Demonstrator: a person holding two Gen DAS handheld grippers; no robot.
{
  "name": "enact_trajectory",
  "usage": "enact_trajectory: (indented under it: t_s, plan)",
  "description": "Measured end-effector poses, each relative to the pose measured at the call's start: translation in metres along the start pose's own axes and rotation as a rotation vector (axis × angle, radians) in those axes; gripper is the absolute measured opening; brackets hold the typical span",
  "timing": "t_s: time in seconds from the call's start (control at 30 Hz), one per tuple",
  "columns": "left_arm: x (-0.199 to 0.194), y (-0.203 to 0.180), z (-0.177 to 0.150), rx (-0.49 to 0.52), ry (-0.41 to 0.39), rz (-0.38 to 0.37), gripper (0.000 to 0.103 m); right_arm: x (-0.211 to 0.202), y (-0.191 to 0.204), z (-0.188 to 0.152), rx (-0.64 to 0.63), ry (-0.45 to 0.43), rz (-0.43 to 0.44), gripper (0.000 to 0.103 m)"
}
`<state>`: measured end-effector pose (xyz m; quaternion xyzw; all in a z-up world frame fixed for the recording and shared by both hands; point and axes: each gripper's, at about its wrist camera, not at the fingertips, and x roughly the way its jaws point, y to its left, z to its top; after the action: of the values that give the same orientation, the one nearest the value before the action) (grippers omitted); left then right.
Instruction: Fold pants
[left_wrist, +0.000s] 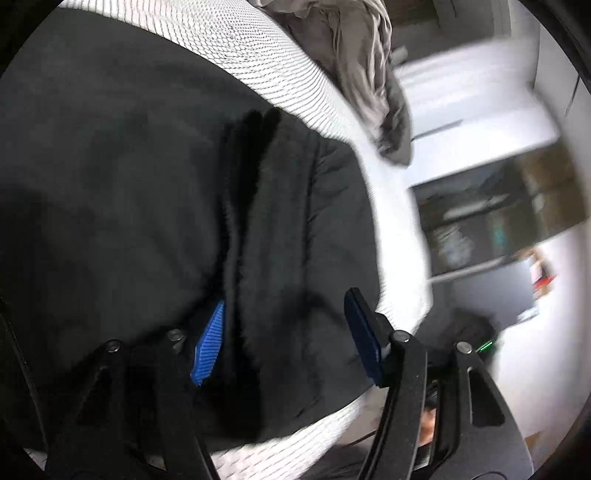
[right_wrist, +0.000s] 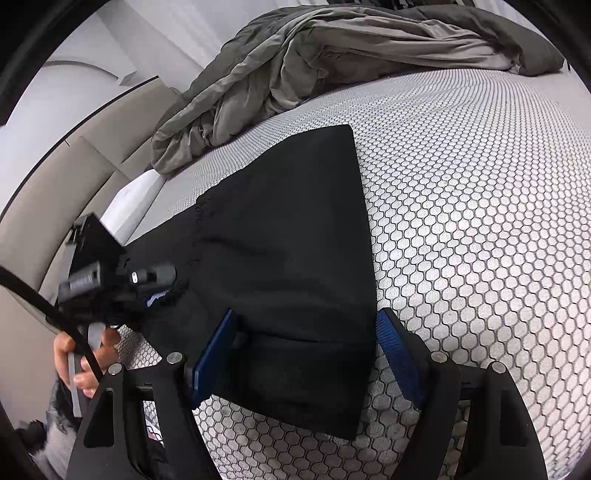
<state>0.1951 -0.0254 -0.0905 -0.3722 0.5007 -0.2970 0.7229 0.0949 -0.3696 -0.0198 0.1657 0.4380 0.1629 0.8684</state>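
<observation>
Folded pants (right_wrist: 288, 266) lie between both open jaws.

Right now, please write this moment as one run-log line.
pants: black, flat on mattress | right tool: open, straddling pants' edge | left tool: open over pants | blanket: bunched behind

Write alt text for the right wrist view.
Black pants lie flat on a bed's white honeycomb-patterned cover, with the open right tongs straddling their near end, blue pads apart on either side. At left, a hand holds the left tongs at the pants' edge; a rumpled grey blanket lies behind.
</observation>
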Motion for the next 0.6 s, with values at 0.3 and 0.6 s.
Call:
enact_trajectory:
  t_s: [0.3, 0.6]
  plan:
    - [-0.042, -0.021, 0.0, 0.079, -0.237, 0.108, 0.008, 0.023, 0.02, 0.021, 0.012, -0.001, 0.007, 0.079]
    - [-0.153, 0.016, 0.003, 0.076, -0.443, 0.41, 0.007, 0.038, 0.058, 0.024, -0.017, 0.035, 0.107, 0.079]
